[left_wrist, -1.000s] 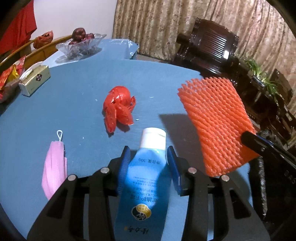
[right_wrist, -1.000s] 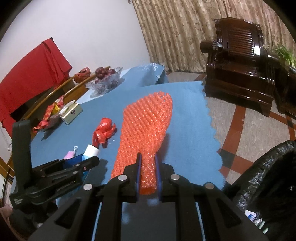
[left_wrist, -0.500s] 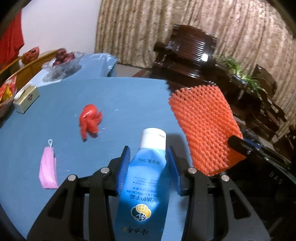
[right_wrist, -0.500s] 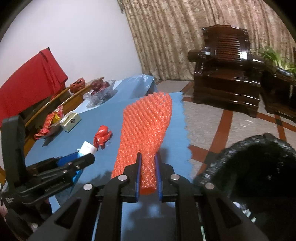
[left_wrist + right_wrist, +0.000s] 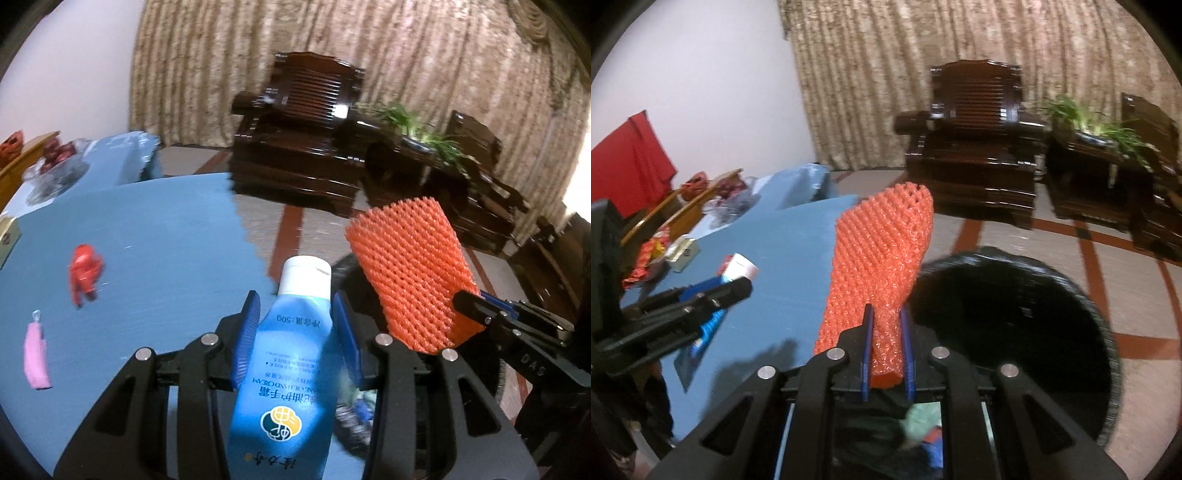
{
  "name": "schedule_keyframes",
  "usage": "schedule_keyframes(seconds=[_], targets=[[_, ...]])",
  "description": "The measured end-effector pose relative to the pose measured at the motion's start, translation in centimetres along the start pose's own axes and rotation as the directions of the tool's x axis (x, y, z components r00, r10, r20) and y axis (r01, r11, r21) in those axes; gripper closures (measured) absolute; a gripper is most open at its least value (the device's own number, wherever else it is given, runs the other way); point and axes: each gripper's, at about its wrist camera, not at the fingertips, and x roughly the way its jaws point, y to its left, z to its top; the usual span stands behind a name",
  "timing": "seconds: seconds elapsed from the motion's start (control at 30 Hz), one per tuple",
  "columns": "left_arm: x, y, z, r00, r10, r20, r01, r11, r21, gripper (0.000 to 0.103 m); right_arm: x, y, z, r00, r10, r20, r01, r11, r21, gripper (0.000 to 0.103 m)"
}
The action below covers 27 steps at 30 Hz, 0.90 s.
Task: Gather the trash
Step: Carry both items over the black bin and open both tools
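My left gripper [image 5: 295,314] is shut on a blue hand-cream tube [image 5: 288,369] with a white cap, held past the edge of the blue table [image 5: 147,240]. My right gripper [image 5: 886,328] is shut on the lower end of an orange foam net sleeve [image 5: 882,258], which stands up over a black trash bag [image 5: 1015,314]. The sleeve [image 5: 410,273] and right gripper [image 5: 476,306] also show at the right of the left wrist view, and the left gripper [image 5: 738,286] with its tube [image 5: 738,267] at the left of the right wrist view. A red crumpled wrapper [image 5: 85,273] and a pink item [image 5: 35,354] lie on the table.
Some trash lies inside the bag [image 5: 923,424]. Dark wooden armchairs [image 5: 975,162] and a plant stand [image 5: 1100,162] are across the tiled floor, before a curtain. A glass fruit bowl [image 5: 55,170] and a small box [image 5: 683,253] sit at the table's far side.
Both grippers have swung right and risen a little, off the table toward the black bag, still carrying the tube and the net sleeve. The bag's mouth now fills the right wrist view's lower right.
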Motion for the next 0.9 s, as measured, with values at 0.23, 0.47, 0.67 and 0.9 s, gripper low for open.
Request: schedule_keyframes(seconds=[0.23, 0.47, 0.67, 0.9], targets=[[2.5, -4.8, -0.2, 0.996, -0.082, -0.022, 0.083, 0.995, 0.053, 0.063, -1.0, -4.6, -1.5, 0.993, -0.113, -0.027, 0.114, 0.993, 0.040, 0.089], [5.5, -8.5, -0.5, 0.989, -0.136, -0.050, 0.141, 0.986, 0.094, 0.063, -0.9, -8.4, -2.4, 0.982, -0.181, -0.048, 0.185, 0.978, 0.095, 0.089], [8.0, -11.2, -0.5, 0.984, -0.168, -0.067, 0.176, 0.976, 0.128, 0.063, 0.2, -10.3, -3.0, 0.975, -0.207, -0.075, 0.215, 0.970, 0.110, 0.089], [10.4, -11.5, -0.5, 0.971, -0.206, -0.119, 0.220, 0.969, 0.117, 0.054, 1.2, -11.7, -3.4, 0.970, -0.224, -0.098, 0.235, 0.964, 0.123, 0.085]])
